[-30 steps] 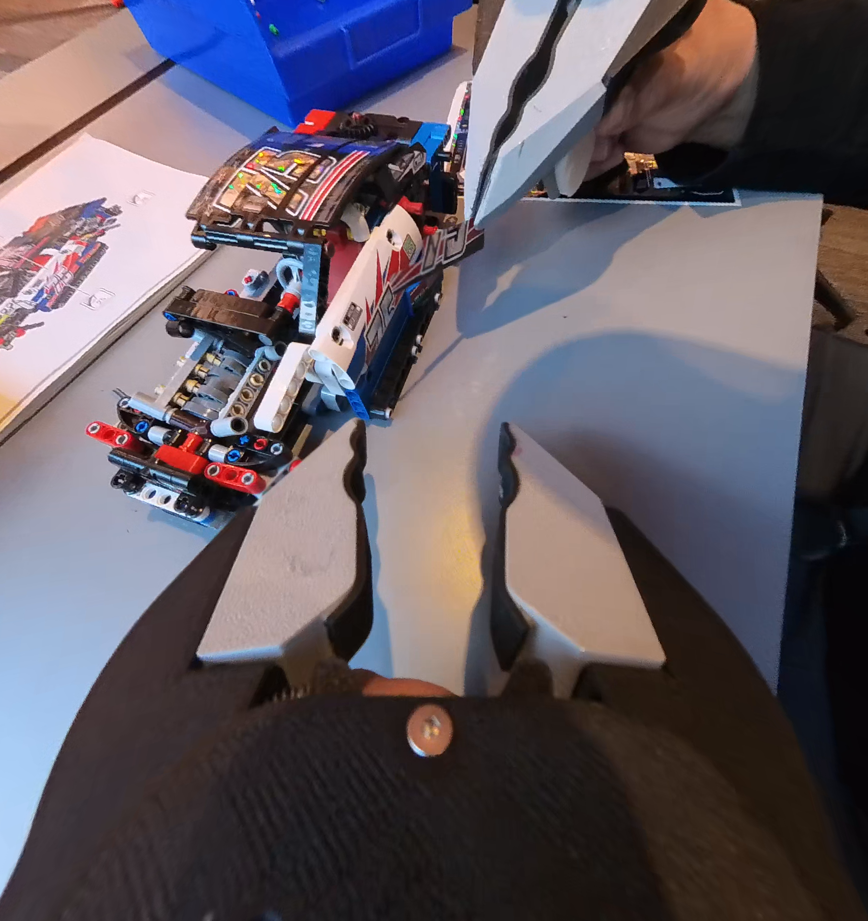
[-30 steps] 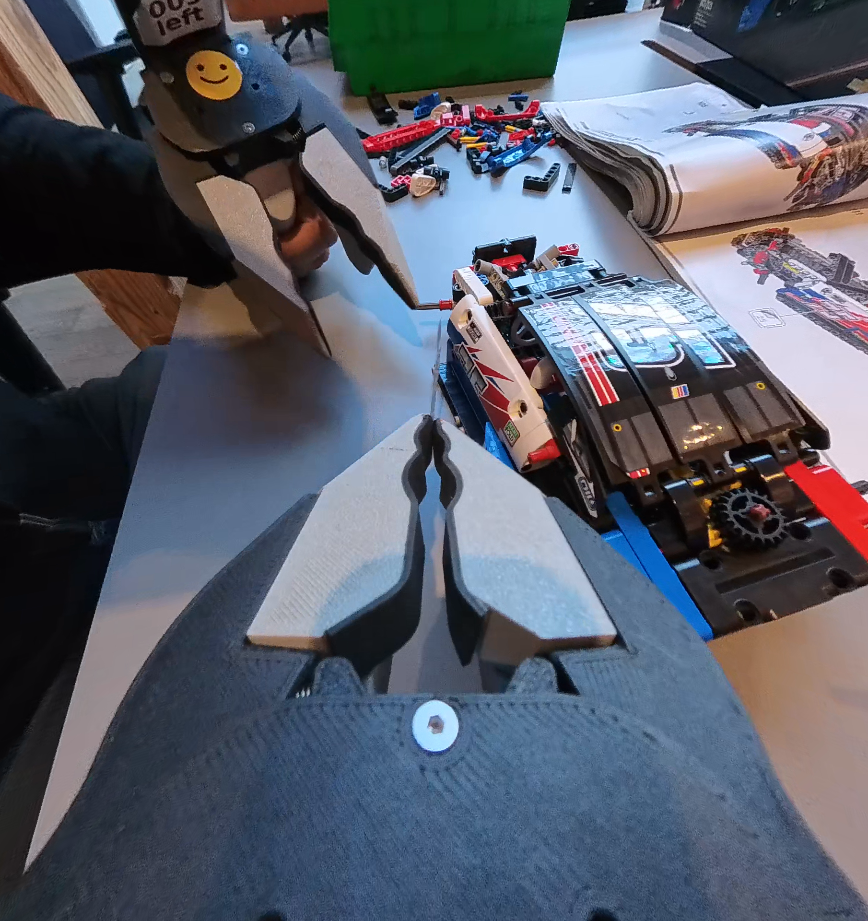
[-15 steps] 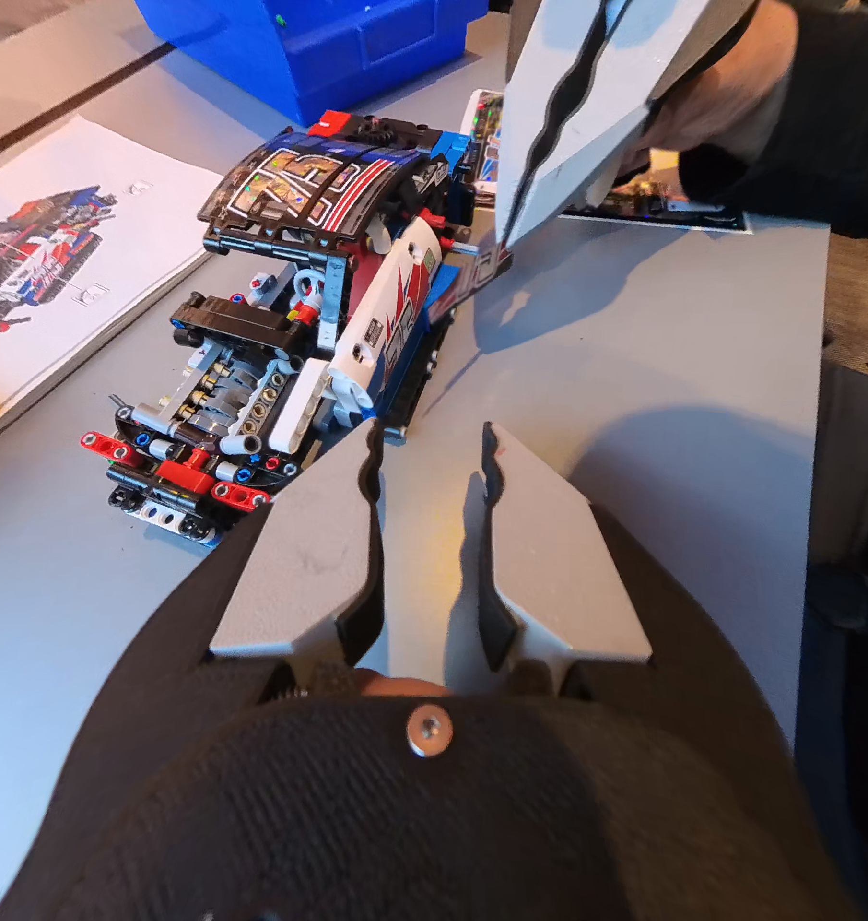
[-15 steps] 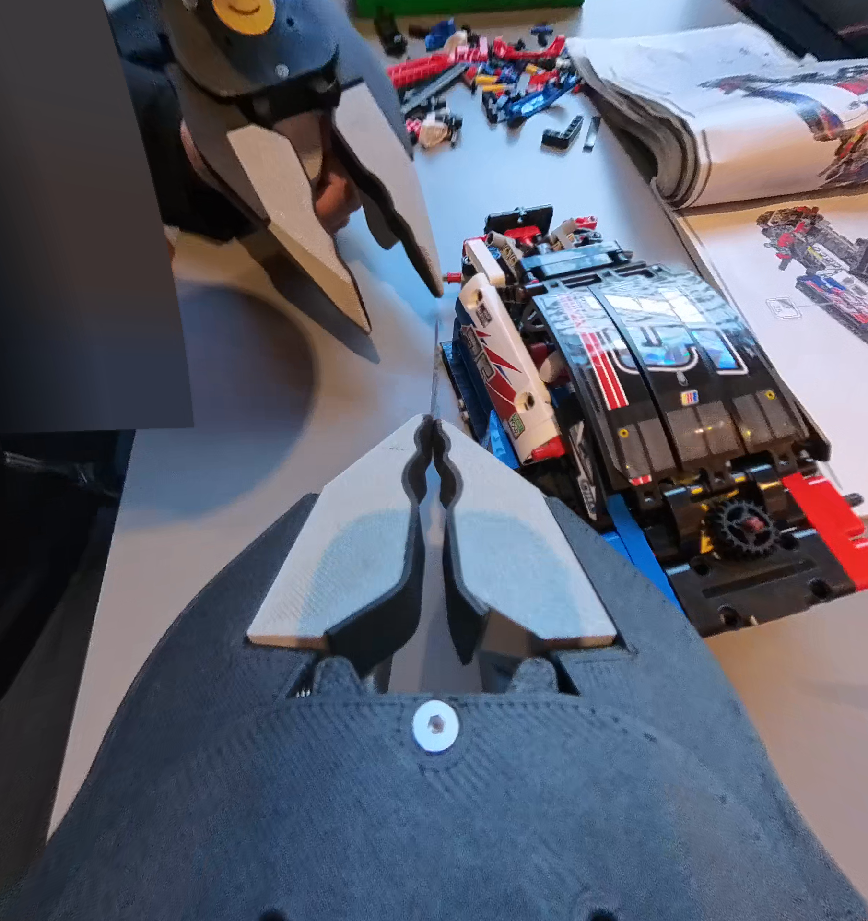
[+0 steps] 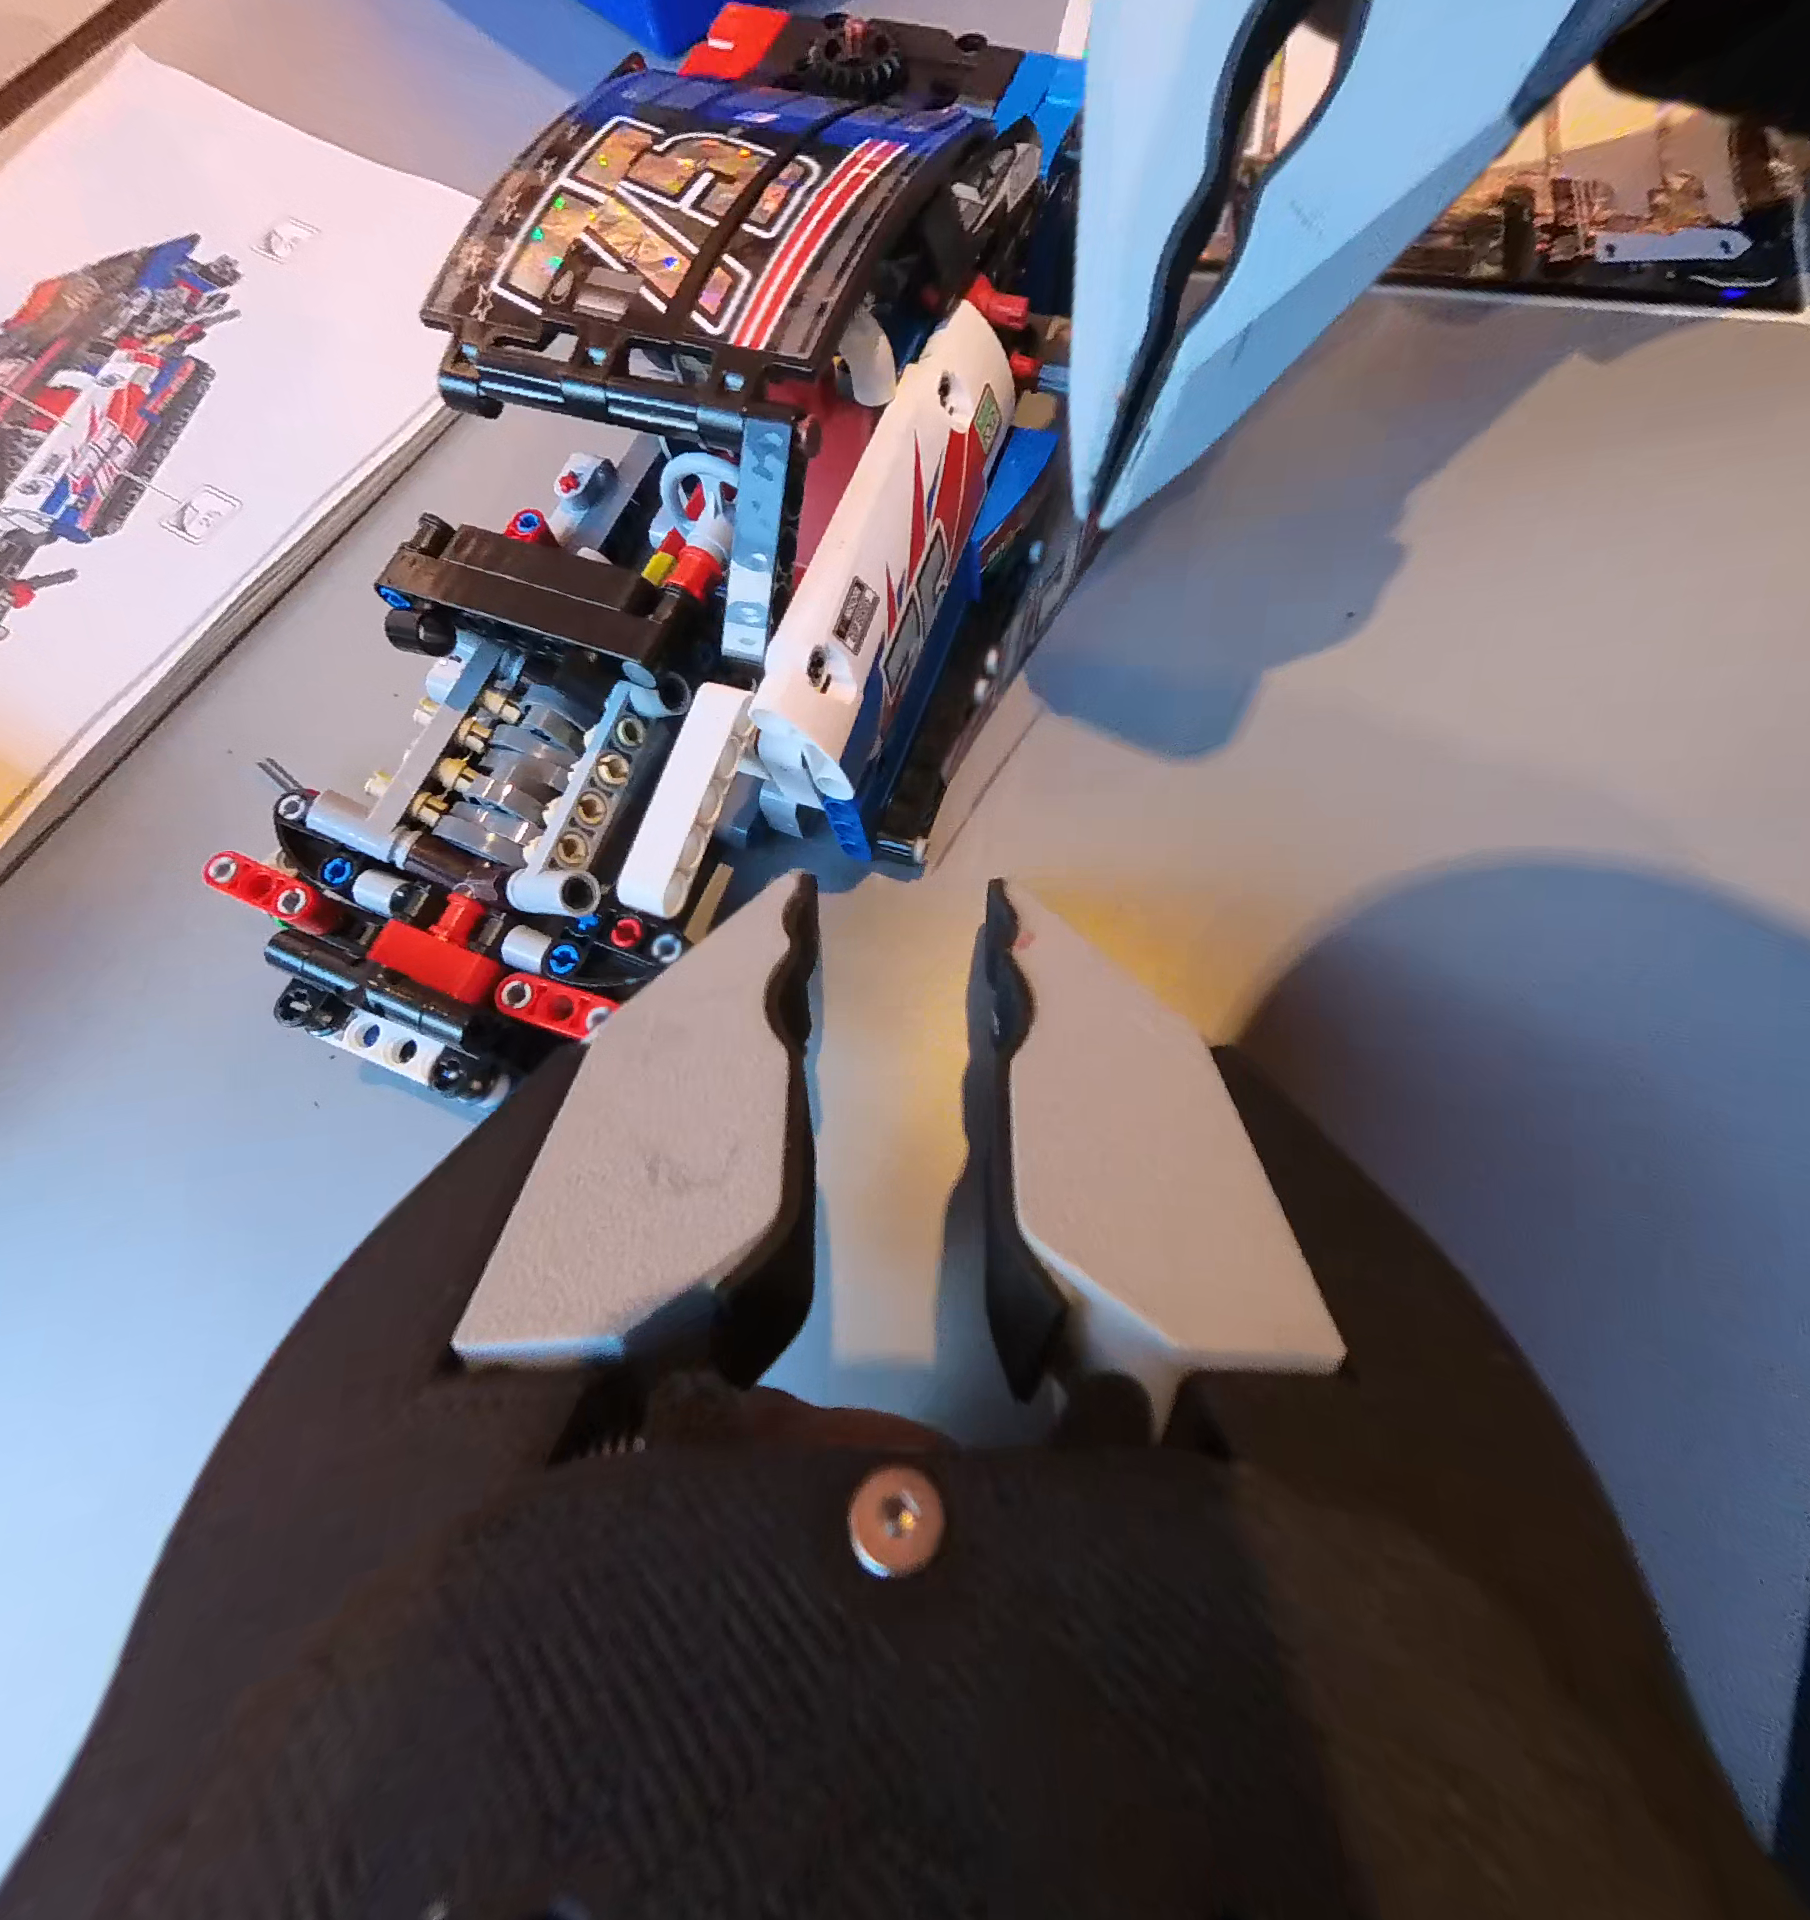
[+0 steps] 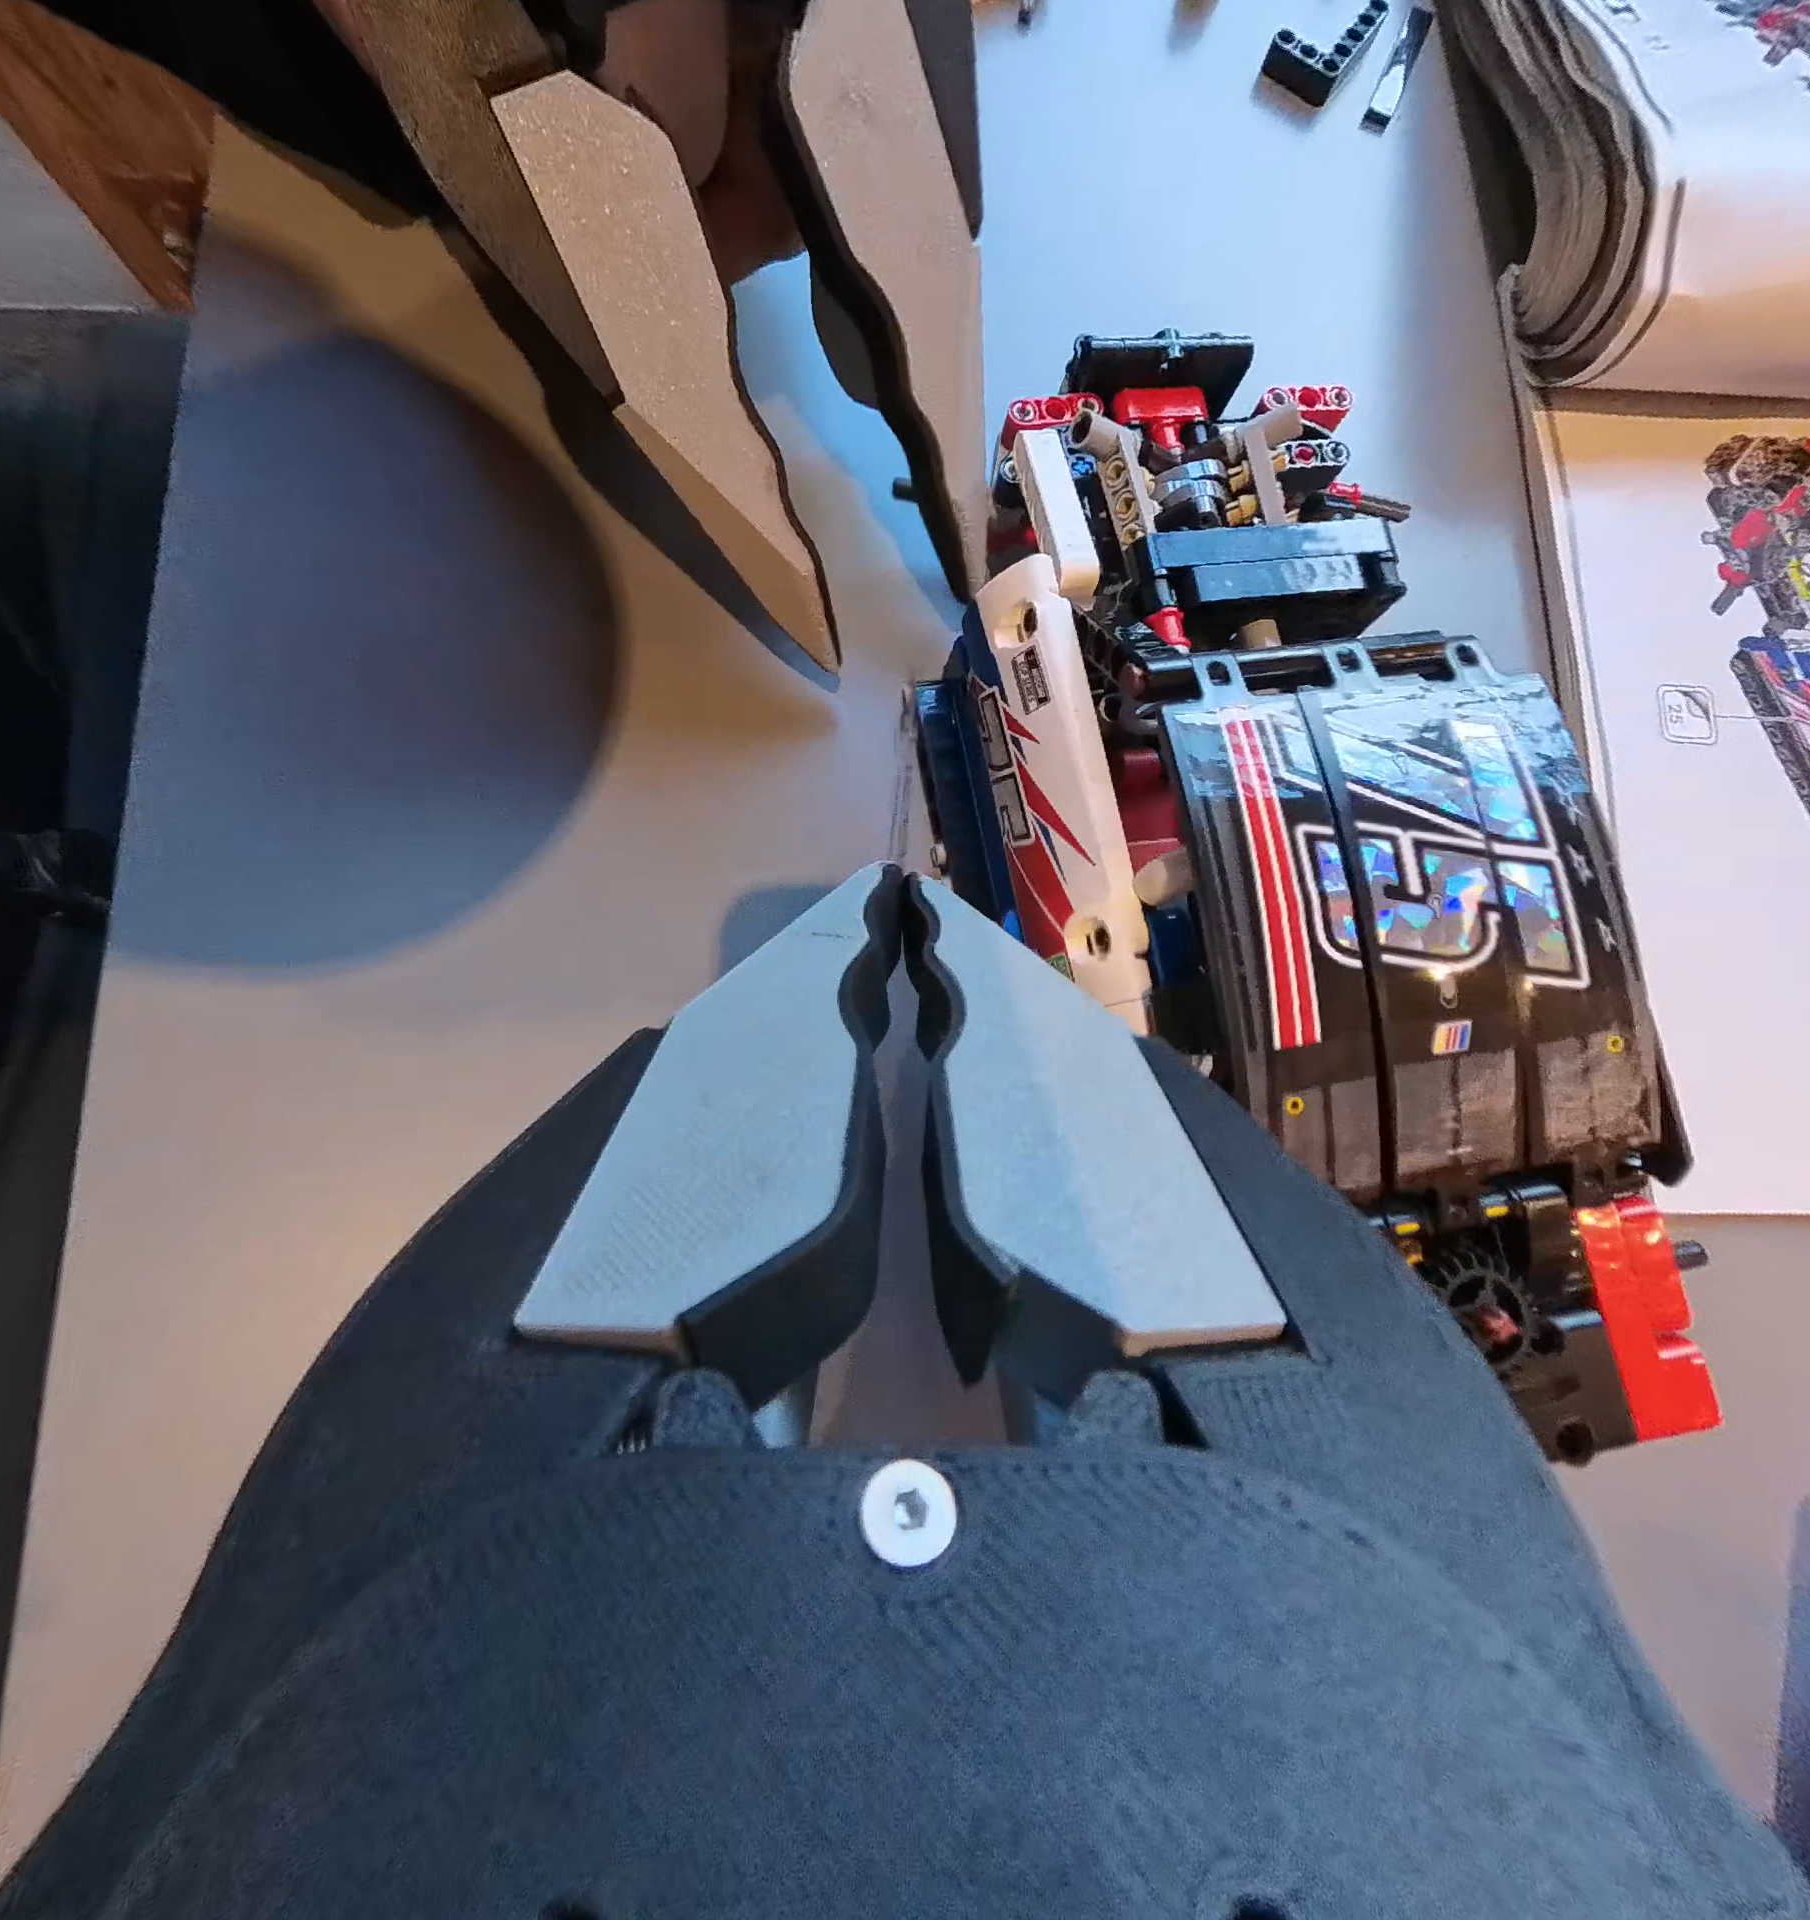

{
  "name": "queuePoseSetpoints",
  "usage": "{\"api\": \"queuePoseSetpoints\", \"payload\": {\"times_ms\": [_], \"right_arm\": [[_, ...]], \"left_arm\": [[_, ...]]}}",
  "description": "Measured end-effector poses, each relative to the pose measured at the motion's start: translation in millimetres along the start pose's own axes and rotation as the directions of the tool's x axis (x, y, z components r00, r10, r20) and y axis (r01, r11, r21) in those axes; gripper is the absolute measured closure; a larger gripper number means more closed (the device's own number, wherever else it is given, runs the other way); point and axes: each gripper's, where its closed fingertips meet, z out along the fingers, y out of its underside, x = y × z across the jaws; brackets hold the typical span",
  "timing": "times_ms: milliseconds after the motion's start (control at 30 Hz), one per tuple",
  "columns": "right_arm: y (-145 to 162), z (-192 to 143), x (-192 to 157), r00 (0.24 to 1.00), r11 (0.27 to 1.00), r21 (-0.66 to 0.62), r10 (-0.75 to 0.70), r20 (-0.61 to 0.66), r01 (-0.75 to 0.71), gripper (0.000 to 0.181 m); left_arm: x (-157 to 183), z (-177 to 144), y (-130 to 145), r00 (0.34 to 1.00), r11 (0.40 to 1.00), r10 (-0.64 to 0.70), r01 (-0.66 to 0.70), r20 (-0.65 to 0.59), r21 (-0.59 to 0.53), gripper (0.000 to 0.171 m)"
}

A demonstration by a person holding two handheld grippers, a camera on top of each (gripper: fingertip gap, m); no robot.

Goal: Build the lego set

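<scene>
Black-roofed lego car (image 6: 1348, 883) lies just beside right claw (image 6: 901, 883).

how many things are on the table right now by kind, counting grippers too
lego car: 1
instruction booklets (open page, folded stack): 2
loose black lego pieces: 2
grippers (left gripper, right gripper): 2
total: 7

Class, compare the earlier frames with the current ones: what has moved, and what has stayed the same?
Both grippers have closed in on the lego car. The left gripper narrowed its gap but remains open, holding nothing; the right gripper stays shut beside the car's white side panel. The car and instruction booklet have not shifted.
</scene>
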Motion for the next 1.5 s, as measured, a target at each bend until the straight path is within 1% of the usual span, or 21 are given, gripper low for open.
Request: {"api": "queuePoseSetpoints", "payload": {"times_ms": [200,333,533,933,1500], "right_arm": [[3,8,2,1.000,0.999,-0.033,-0.014,-0.013,0.014,0.181],[2,12,1,1.000,0.999,-0.047,-0.016,-0.012,0.015,0.181],[-1,16,3,0.999,0.997,-0.067,-0.032,-0.029,0.030,0.181],[0,18,6,0.998,0.996,-0.088,-0.035,-0.048,0.030,0.181],[1,12,13,0.996,0.997,-0.071,-0.020,-0.081,0.014,0.181]], "left_arm": [[-3,4,-2,1.000,1.000,0.029,-0.029,-0.008,-0.004,0.145],[-1,7,-2,0.998,0.999,0.051,-0.051,-0.037,-0.018,0.144],[0,8,-3,0.996,0.999,0.050,-0.051,-0.077,-0.010,0.148],[-1,8,-4,0.995,0.998,0.063,-0.064,-0.075,-0.005,0.154],[-1,9,-4,0.995,0.998,0.066,-0.067,-0.073,-0.006,0.156]]}}
